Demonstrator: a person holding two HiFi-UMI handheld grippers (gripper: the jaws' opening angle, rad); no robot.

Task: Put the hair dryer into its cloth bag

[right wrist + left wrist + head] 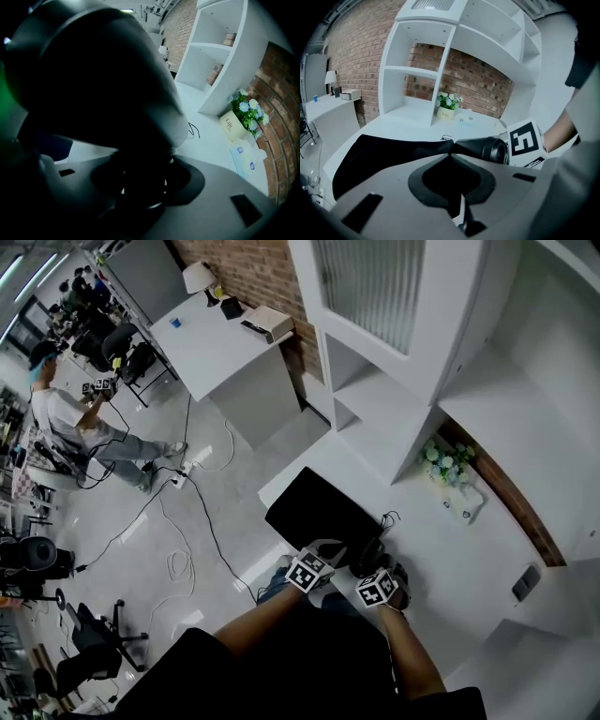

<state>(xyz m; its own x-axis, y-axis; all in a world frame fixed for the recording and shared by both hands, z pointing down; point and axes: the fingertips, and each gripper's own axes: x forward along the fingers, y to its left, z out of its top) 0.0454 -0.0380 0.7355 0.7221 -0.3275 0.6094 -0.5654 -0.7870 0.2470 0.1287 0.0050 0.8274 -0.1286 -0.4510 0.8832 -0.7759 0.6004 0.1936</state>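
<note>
The black cloth bag (317, 505) lies flat on the white table (441, 549). In the left gripper view the bag (379, 150) spreads to the left, and my left gripper (457, 187) is shut on its near edge, which it holds raised. The dark hair dryer (485, 147) hangs just right of that edge, its round end facing the bag. In the right gripper view the hair dryer (103, 79) fills most of the picture, and my right gripper (140, 183) is shut on its handle. In the head view both grippers, left (325, 549) and right (384, 566), sit side by side at the bag's near end.
A small pot of flowers (448, 465) and a tissue pack (246, 159) stand by the brick wall. White open shelves (440, 70) rise behind the table. A thin black cord (194, 130) lies on the tabletop. A person (66, 418) sits far off on the floor side.
</note>
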